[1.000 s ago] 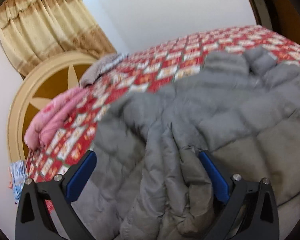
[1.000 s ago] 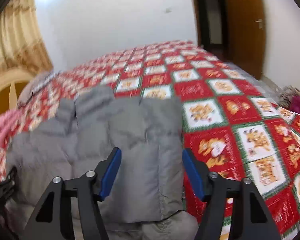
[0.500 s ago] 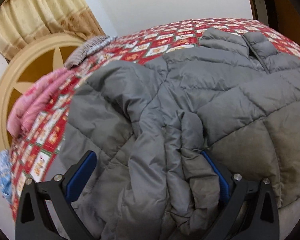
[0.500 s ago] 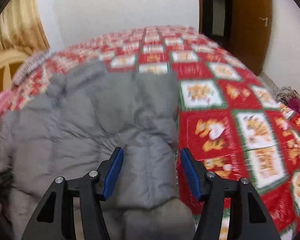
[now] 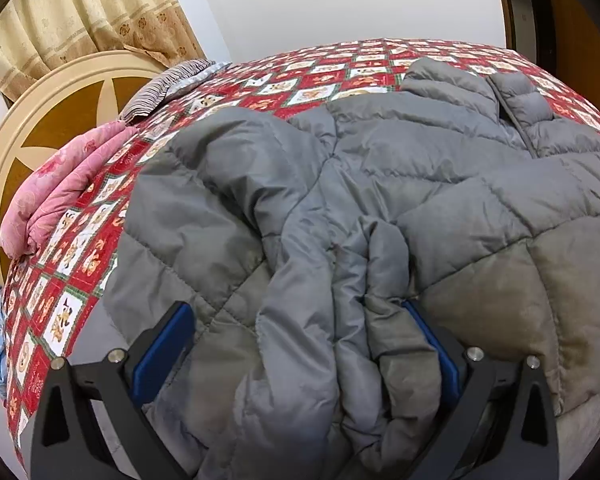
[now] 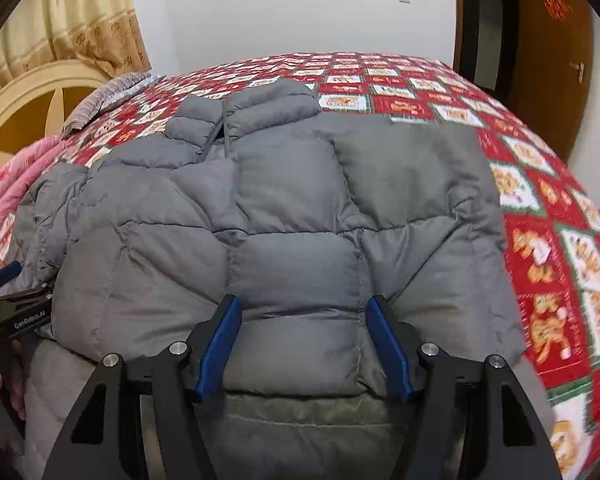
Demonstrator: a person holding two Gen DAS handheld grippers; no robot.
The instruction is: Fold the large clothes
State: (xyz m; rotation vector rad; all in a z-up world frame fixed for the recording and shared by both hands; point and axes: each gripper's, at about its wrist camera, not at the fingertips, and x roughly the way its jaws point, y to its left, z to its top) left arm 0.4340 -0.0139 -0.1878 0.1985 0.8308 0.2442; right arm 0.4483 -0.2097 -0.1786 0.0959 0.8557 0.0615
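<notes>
The grey quilted puffer jacket (image 6: 292,216) lies spread across the red patchwork bedspread (image 6: 548,240), collar toward the far wall and hem at the near edge, so the person can work it from the foot of the bed. Its sleeve (image 5: 340,280) is bunched in a thick ridge over the body on the left side, which looks like the first fold already brought inward.

The left gripper (image 5: 296,344) has its 2 blue pads spread wide with that sleeve ridge heaped between them; the fabric touches the right pad only, so I'd call it open rather than clamped. The right gripper (image 6: 304,344) straddles the puffy hem panel, and its jaws have just been opening, pads standing clear at either side of it.

A pink folded quilt (image 5: 60,184) sits by the round headboard (image 5: 40,120), well apart.
</notes>
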